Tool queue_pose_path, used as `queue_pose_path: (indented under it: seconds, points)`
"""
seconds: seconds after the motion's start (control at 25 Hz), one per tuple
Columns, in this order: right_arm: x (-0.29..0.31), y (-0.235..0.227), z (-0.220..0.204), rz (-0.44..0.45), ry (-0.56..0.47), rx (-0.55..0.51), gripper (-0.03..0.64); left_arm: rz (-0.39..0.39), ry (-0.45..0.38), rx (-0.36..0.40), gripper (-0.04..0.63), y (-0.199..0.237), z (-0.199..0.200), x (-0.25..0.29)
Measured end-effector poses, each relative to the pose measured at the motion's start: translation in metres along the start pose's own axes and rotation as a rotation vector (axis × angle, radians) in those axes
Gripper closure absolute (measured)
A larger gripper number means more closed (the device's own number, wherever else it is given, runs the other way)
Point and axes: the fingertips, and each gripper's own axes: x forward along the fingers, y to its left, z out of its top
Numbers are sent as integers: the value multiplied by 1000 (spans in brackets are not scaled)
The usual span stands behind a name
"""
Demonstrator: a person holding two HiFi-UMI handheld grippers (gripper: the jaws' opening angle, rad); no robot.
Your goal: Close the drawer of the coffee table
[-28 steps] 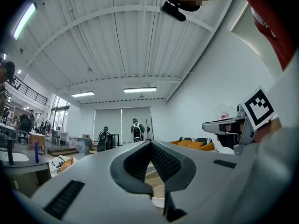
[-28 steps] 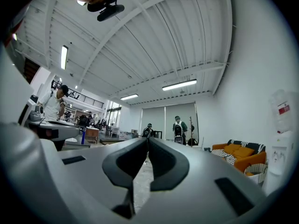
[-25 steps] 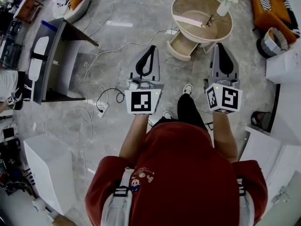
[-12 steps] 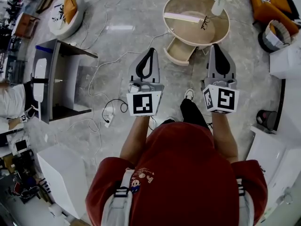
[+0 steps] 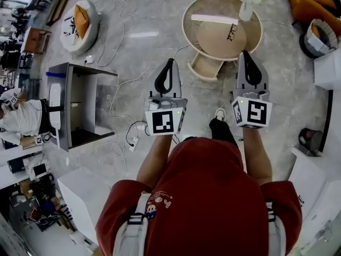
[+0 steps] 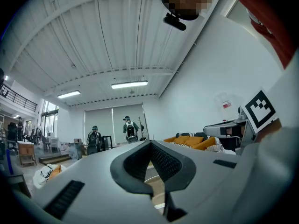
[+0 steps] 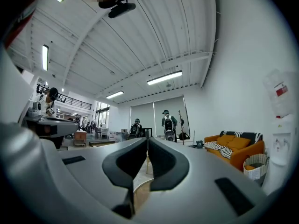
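Where the round table (image 5: 213, 39) stands at the top of the head view, its drawer (image 5: 204, 67) sits pulled out from under the lower-left rim.

- Drawer: open, tan inside showing. Its curved front faces lower left in the head view, toward the person. The slide axis runs from the table's middle out to the lower left, and the long side lies across that line, following the rim.
- Table: on the grey floor (image 5: 144, 15). A vase (image 5: 245, 9) with flowers stands at its upper right edge and glasses (image 5: 232, 32) lie right of centre.
- Left tongs (image 5: 171, 61): held level, tip aimed up the picture, just left of the drawer as seen from above. The jaws are fully together with nothing between them, as its own view also shows (image 6: 150, 143).
- Right tongs (image 5: 245, 53): held level and parallel to the left, the tip overlapping the table's lower right rim in the picture. The jaws meet at the tip and grip nothing (image 7: 145, 139).
- The drawer shows between the two tips. Neither touches it.
- Person: red shirt (image 5: 213, 196), one shoe (image 5: 220, 113) forward on the floor.
- Surroundings: cables (image 5: 120, 84) trailing across the floor, a grey cabinet (image 5: 74, 105) at left, an orange sofa (image 5: 314, 1) and a basket (image 5: 317, 36) at upper right.
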Motion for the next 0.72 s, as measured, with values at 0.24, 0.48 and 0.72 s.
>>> queue_pose_path:
  seconds: [0.24,0.48,0.72]
  points:
    - [33,-38,-4,15,0,-73,592,-46,30,80,583,-14,-10,44]
    - [51,-46,-8,22,14,-98,592,-88,69,84,583,-12,-33,70]
    - [66,-17,-23,-2,37,-132,592,-165,58,66,583,3,-65,72]
